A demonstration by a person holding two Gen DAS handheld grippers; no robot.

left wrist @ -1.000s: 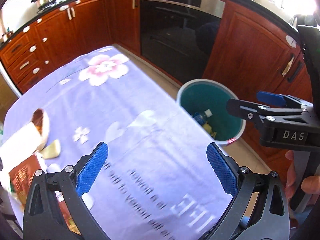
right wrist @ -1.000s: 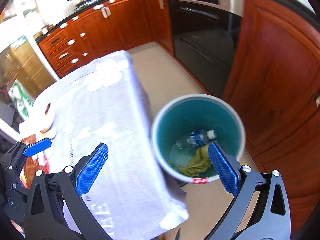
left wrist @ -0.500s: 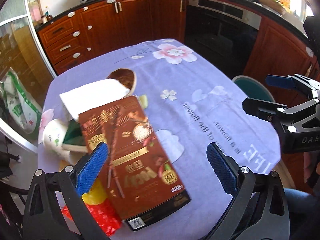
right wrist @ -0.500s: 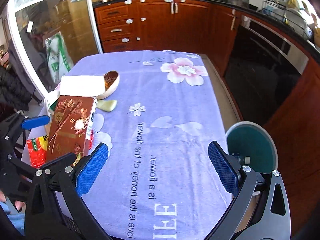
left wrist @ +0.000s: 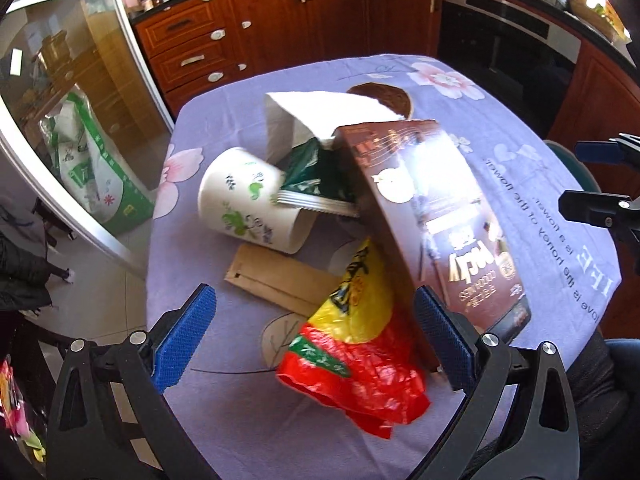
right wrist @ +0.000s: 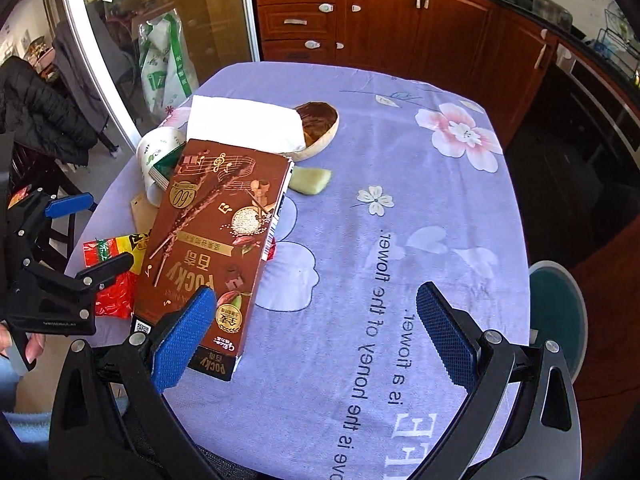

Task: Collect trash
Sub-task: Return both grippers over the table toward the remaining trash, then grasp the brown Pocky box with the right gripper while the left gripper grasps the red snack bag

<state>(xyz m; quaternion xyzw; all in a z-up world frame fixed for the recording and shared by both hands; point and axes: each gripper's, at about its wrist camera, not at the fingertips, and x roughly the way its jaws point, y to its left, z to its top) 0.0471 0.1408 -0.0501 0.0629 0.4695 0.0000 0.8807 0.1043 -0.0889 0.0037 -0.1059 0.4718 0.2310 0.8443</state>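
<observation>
Claws spread wide, trash pile on tablecloth

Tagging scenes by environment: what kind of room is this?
Most likely a home kitchen: red-brown wooden cabinets under a dark countertop, a built-in oven, and a dish rack. Trash lies on a table with a purple floral tablecloth.

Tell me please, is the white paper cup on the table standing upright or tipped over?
Tipped over. The paper cup lies on its side on the purple tablecloth, with a green packet sticking out of its mouth beside the brown Pocky box.
</observation>
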